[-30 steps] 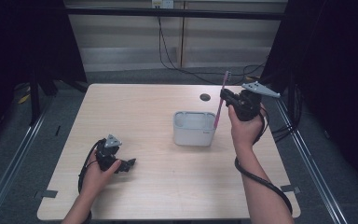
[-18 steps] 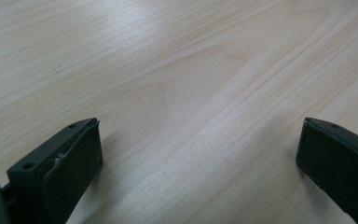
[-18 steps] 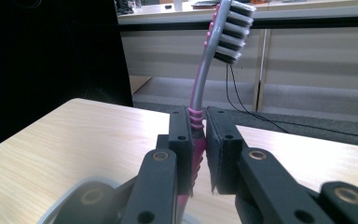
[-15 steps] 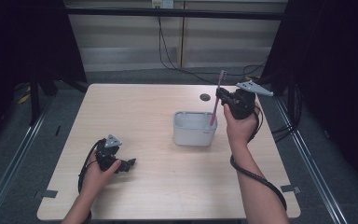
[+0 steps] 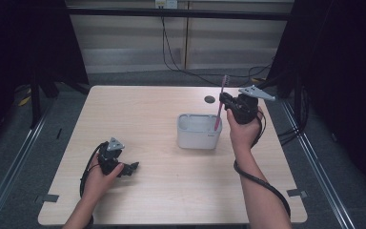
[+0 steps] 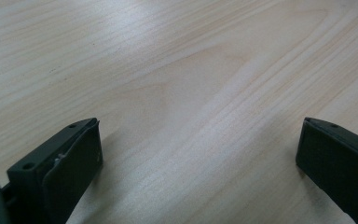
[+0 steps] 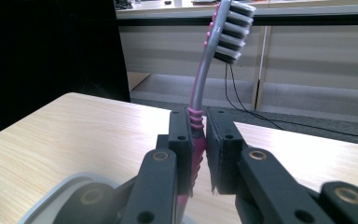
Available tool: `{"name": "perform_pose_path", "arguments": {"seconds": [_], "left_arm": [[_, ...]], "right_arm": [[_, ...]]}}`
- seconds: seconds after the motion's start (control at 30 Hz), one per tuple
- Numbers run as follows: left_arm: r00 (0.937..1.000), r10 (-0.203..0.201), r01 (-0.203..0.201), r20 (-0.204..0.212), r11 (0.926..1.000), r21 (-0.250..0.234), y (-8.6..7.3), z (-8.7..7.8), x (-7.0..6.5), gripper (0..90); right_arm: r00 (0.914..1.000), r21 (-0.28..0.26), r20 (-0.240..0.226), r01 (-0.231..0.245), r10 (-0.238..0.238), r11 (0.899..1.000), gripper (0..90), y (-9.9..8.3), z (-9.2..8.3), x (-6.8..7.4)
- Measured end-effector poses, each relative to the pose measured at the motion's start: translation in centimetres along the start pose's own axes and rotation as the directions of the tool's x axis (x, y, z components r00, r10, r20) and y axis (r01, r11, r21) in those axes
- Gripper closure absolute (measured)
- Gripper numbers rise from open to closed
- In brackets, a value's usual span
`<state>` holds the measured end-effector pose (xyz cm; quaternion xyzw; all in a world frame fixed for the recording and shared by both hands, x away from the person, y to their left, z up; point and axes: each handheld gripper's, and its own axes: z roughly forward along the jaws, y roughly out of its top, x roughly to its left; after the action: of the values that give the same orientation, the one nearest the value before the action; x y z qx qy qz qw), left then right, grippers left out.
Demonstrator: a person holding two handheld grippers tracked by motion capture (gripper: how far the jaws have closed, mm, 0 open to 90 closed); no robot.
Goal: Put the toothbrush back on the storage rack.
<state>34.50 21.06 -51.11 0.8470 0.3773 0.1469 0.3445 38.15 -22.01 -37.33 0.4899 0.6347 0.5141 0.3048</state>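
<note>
A: Where is the toothbrush (image 5: 220, 102)?

B: Clamped upright in the right gripper (image 5: 223, 100), toward the far right part of the surface (image 5: 147, 119). Its lower end dips into the white holder (image 5: 198, 131), at that holder's right end; bristles point up.

A: How do the fingers look there?

B: In the right gripper view the fingers (image 7: 182, 140) pinch the pink handle of the toothbrush (image 7: 200, 102) tightly on both sides.

A: And the left gripper (image 5: 126, 168)?

B: Low by the near left corner, held in the left hand (image 5: 100, 174). Its fingers (image 6: 67, 163) stand wide apart with bare wood between them.
</note>
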Motion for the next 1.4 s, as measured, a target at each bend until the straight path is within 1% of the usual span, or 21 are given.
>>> {"name": "perform_pose_path", "arguments": {"seconds": [0.3,0.5,0.7,0.97,1.4], "left_arm": [[1.0000,0.000,0.000,0.000,1.0000,0.000,0.0,0.0,0.0,0.0],[1.0000,0.000,0.000,0.000,1.0000,0.000,0.0,0.0,0.0,0.0],[1.0000,0.000,0.000,0.000,1.0000,0.000,0.0,0.0,0.0,0.0],[1.0000,0.000,0.000,0.000,1.0000,0.000,0.0,0.0,0.0,0.0],[1.0000,0.000,0.000,0.000,1.0000,0.000,0.0,0.0,0.0,0.0]], "right_arm": [[1.0000,-0.003,-0.005,0.007,-0.007,1.000,81.1,-0.3,0.1,0.1],[1.0000,0.004,-0.005,-0.001,0.001,1.000,81.0,-0.9,0.1,0.0],[0.9999,0.009,-0.016,0.005,-0.005,1.000,81.0,-1.4,0.2,-0.1],[0.9995,-0.002,-0.033,0.001,-0.001,1.000,80.8,-1.9,0.1,-0.2],[0.9992,0.004,-0.039,0.004,-0.004,1.000,80.7,-2.9,-0.2,-0.2]]}}
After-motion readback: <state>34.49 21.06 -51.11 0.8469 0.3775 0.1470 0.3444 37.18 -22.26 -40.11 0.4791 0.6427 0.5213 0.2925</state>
